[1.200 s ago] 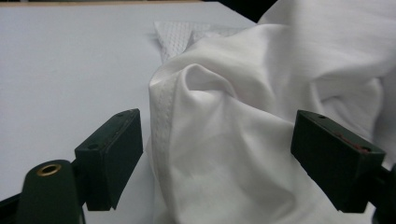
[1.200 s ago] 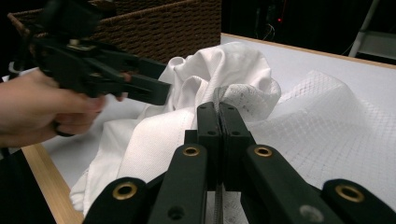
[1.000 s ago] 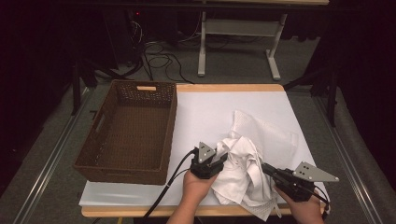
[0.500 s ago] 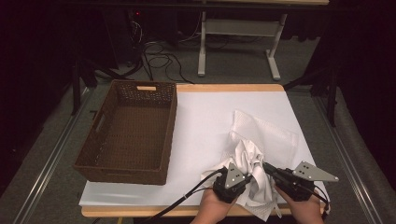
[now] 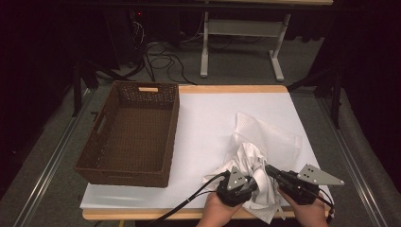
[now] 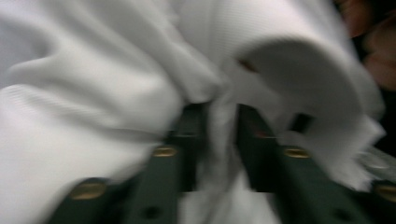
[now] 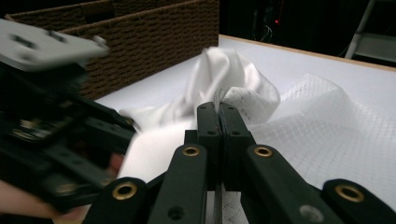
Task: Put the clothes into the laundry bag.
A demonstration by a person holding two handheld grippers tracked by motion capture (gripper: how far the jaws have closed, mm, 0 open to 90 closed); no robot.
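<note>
Where white cloth (image 6: 116, 93) bunches, blur hides the left claw (image 6: 223, 135) tips.

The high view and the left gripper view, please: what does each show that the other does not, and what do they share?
The high view alone shows the brown woven basket, the white-covered table and the right gripper. The left gripper view alone shows a fold of the white cloth running up between its own two jaws, which stand apart. Both show the cloth and the left gripper.
</note>
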